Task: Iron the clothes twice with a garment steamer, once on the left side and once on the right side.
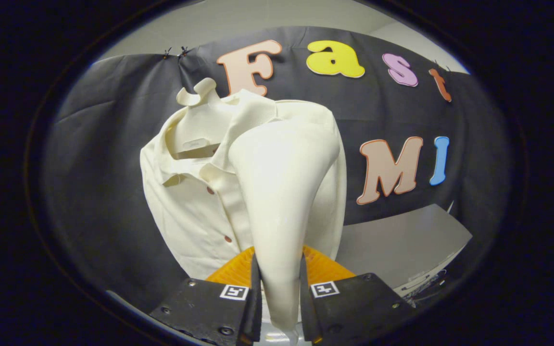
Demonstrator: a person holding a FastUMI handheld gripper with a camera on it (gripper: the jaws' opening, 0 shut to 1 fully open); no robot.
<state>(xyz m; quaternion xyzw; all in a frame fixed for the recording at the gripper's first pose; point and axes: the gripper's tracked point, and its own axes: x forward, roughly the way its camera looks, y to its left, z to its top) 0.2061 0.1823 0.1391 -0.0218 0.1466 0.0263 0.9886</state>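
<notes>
Fingers of the hand-held gripper (279, 288) clamp one smooth cream garment steamer (282, 192), its flared head rising ahead. Beyond it hangs one cream buttoned shirt (195, 211) on one hanger (199, 93).

one shirt (200, 206), one steamer (282, 192), one hanger (197, 93)

A black cloth wall (104, 158) hangs across the back, pinned at its upper edge by two small dark clips (175, 52). Above it shows a pale plain wall (277, 21). Low down on one side sits a grey tabletop (402, 245), with some printed sheets (426, 283) at its near edge.
</notes>
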